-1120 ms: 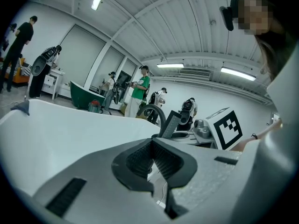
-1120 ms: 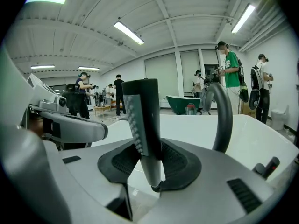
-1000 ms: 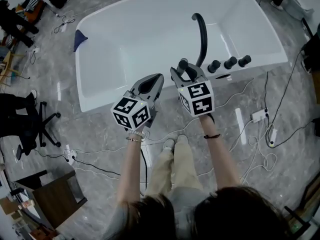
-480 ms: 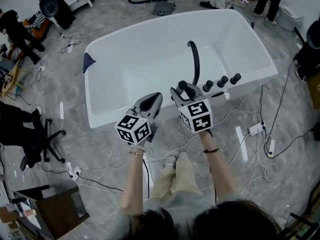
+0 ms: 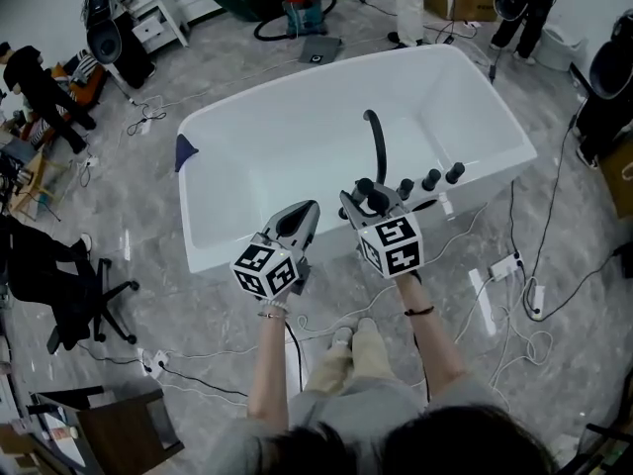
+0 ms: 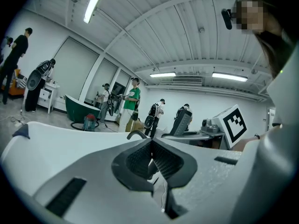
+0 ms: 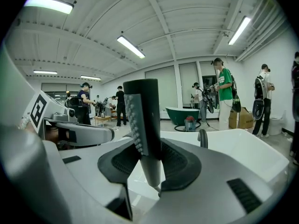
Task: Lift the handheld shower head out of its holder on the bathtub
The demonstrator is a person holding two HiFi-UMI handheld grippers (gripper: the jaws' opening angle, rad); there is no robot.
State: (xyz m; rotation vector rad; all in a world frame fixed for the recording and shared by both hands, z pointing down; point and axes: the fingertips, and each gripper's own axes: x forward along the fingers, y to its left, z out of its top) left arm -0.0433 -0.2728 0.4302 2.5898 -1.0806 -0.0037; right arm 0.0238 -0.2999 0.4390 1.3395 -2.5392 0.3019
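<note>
- Right gripper (image 7: pixel 148 158): jaws partly apart, pads pressed on the lower stem of the shower head (image 7: pixel 142 115). The head stands upright, with its nozzle rows facing left in the right gripper view.
- The grip sits low on the stem, probably so the nozzle end clears the jaws and the piece can come straight up out of its holder.
- Left gripper (image 6: pixel 150 146): jaws together, nothing between them. It is held just left of the right one and looks idle, as the lift needs one hand.
- Shower head location: in the right jaws at the near rim of the tub (image 5: pixel 213 255), just beside the knobs (image 5: pixel 430 179) and nearer than the spout (image 5: pixel 376 142). I judge it clear of the holder, but I can't pick out the holder itself.
- Head view gives the layout, with both grippers side by side at the tub's near-right rim. The shower head there is only a dark stub.
- Only the right gripper view shows the nozzle rows and the pad contact. Only the left gripper view confirms closed, empty jaws.
</note>
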